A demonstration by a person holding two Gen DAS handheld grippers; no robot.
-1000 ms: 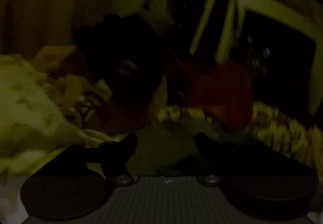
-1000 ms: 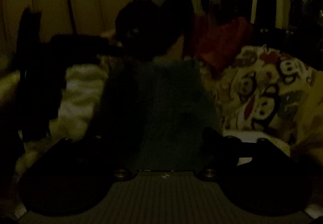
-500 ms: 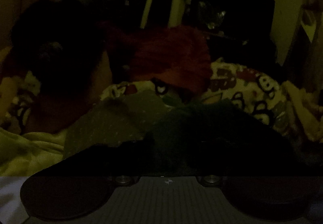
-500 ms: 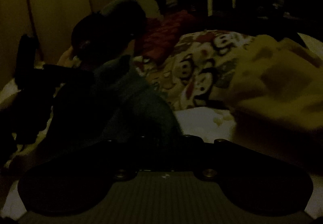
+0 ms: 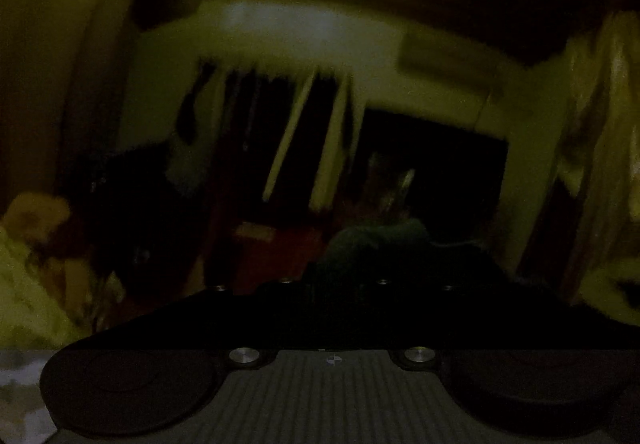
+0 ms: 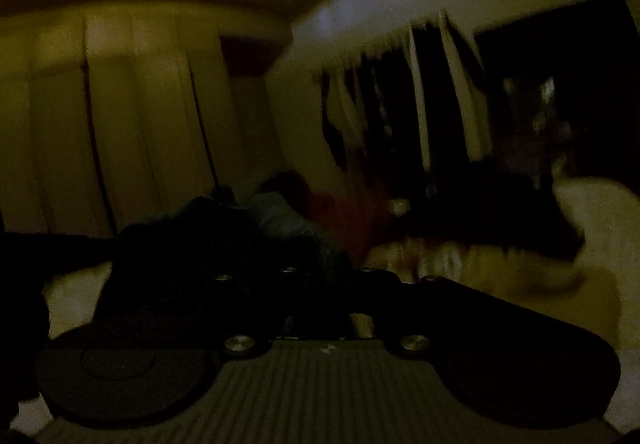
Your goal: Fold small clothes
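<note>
Both grippers, left (image 5: 334, 280) and right (image 6: 320, 276), pinch a soft, rumpled dark-green garment (image 5: 376, 240) bunched at twelve o'clock.

Pale curtains (image 6: 132, 132), hanging clothes (image 5: 280, 132), perhaps patterned bedding (image 6: 460, 260)

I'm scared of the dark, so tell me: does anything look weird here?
The room is very dark and blurred. Both grippers, left gripper and right gripper, point up toward the ceiling, with a dark green garment bunched at their fingers. Nothing looks spilled or broken.
</note>
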